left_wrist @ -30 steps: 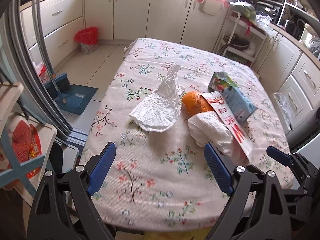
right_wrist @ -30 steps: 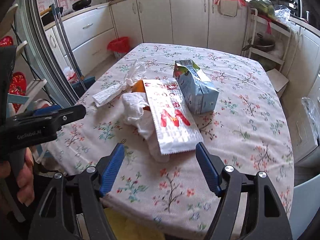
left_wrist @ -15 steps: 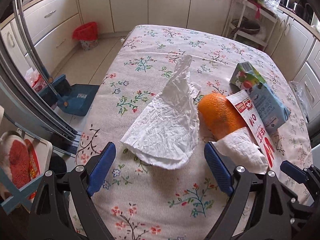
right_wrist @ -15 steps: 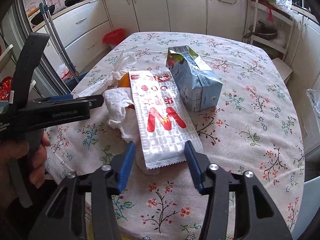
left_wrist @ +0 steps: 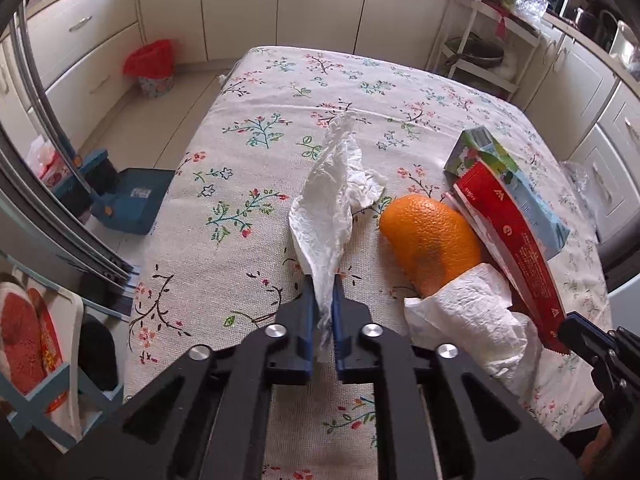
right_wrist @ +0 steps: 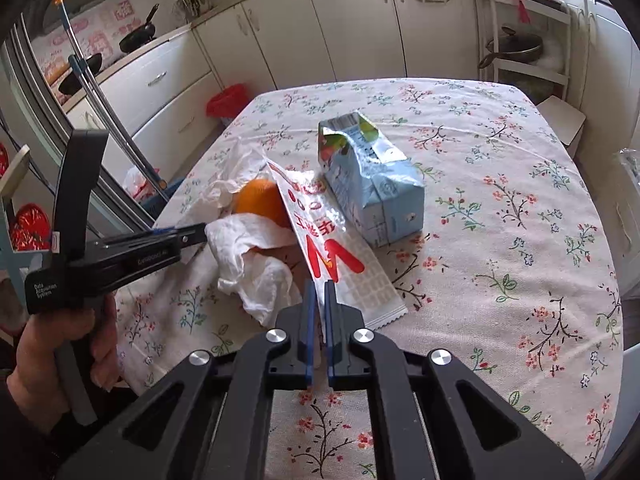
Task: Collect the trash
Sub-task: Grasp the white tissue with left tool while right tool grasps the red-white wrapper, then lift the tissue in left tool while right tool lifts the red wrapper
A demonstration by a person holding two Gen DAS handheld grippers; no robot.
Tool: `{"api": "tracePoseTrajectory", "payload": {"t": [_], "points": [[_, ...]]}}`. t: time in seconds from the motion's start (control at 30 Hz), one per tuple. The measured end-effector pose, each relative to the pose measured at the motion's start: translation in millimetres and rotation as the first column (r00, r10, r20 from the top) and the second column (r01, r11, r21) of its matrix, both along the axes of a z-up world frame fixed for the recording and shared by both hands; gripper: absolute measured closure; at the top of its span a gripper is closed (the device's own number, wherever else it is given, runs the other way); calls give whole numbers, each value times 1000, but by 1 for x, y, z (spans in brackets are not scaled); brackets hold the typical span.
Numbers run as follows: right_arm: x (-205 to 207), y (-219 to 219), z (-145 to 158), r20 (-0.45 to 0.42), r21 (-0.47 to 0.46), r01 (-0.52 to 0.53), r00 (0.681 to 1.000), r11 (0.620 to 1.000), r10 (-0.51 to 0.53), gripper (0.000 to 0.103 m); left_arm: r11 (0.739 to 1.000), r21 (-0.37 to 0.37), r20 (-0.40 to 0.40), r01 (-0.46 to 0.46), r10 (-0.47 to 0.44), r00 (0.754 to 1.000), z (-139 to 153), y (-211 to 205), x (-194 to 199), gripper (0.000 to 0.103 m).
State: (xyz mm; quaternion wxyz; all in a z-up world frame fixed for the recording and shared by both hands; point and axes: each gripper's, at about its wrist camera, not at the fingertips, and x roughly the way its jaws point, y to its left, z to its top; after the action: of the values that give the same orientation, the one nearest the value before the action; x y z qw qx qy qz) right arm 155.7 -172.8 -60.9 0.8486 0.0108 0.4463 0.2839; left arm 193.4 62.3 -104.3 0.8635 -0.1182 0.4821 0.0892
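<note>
My left gripper [left_wrist: 321,284] is shut on the near end of a white paper napkin [left_wrist: 332,200] that lies on the floral tablecloth [left_wrist: 248,168]. My right gripper [right_wrist: 319,292] is shut on the near edge of a white and red snack wrapper [right_wrist: 332,256]. The wrapper leans over an orange [right_wrist: 260,202] and a second crumpled napkin [right_wrist: 256,264]. A blue drink carton [right_wrist: 372,188] lies just behind the wrapper. In the left wrist view the orange [left_wrist: 432,236], second napkin [left_wrist: 472,316], wrapper [left_wrist: 516,240] and carton [left_wrist: 516,184] lie to the right.
A small bin with a red bag [left_wrist: 152,68] stands on the floor by the cabinets, also in the right wrist view [right_wrist: 228,100]. A blue dustpan [left_wrist: 128,200] lies left of the table. A white rack [left_wrist: 480,40] stands behind the table.
Both grippers moved forward and closed: the left onto the white napkin, the right onto the snack wrapper. The wrapper's near edge has lifted and tilted.
</note>
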Motion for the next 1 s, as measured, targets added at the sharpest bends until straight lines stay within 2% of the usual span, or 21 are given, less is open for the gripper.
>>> {"api": "tracePoseTrajectory", "payload": {"t": [0.27, 0.4, 0.5, 0.63, 0.67, 0.73, 0.77, 0.83, 0.97, 1.0], "points": [[3, -22, 17, 2, 132, 30, 1000, 991, -31, 99, 998, -57, 126, -23, 30, 992, 38, 8, -31, 99], [3, -33, 25, -7, 198, 42, 999, 979, -41, 99, 998, -66, 153, -18, 28, 988, 47, 6, -45, 99], [1, -39, 27, -15, 218, 54, 999, 974, -52, 99, 997, -73, 157, -12, 23, 987, 48, 4, -53, 99], [2, -30, 18, -47, 189, 16, 999, 982, -7, 99, 997, -73, 152, -2, 13, 988, 47, -3, -63, 99], [2, -27, 16, -54, 187, 3, 999, 982, 7, 95, 997, -74, 151, 0, 11, 988, 46, -4, -64, 99], [-2, -15, 14, -39, 157, -23, 999, 987, 30, 37, 997, -76, 149, 4, 8, 989, 45, -6, -67, 99], [-6, -9, 14, -14, 135, -37, 999, 990, 39, 31, 997, -75, 148, 7, 5, 989, 45, -7, -69, 99], [-12, 6, 13, 24, 74, -75, 997, 994, 74, 31, 997, -76, 146, 9, 2, 989, 44, -8, -70, 99], [-18, 36, 0, 91, -109, -109, 989, 988, 119, 33, 997, -73, 144, 17, -7, 990, 42, -11, -76, 99], [-16, 39, -5, 82, -125, -105, 990, 987, 116, 48, 997, -70, 145, 19, -9, 989, 43, -12, -77, 99]]}}
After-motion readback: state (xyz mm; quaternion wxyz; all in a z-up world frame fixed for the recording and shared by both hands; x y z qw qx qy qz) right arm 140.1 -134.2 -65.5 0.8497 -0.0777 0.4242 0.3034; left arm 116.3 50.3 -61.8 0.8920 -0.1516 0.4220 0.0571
